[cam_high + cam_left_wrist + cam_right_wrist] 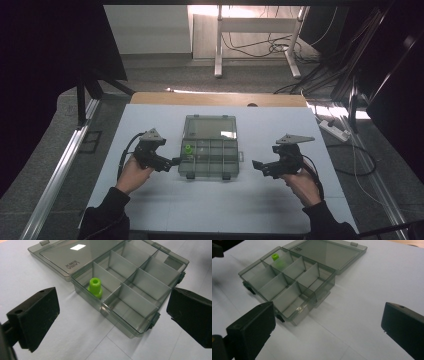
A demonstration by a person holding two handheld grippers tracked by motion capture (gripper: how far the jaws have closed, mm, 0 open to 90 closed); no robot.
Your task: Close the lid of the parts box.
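Observation:
A smoky clear organizer box (220, 162) lies in the middle of the white table, its lid (210, 127) folded flat on the far side. A small green peg (188, 149) stands upright in the far-left compartment; the other compartments look empty. My left gripper (172, 161) sits just left of the box, open and holding nothing. In the left gripper view the peg (95, 287) and the box (130, 326) lie ahead between its jaws (112, 302). My right gripper (262, 162) hovers a short way right of the box, open and holding nothing. In the right gripper view (328, 315) the box (304, 312) and the peg (275, 257) lie ahead to the left.
White paper (210, 205) covers the table, with a wooden edge (215, 98) at the far side. Bare surface lies in front of and beside the box. Beyond the table are desk legs (218, 45), cables (260, 47) and a power strip (336, 131) on the floor.

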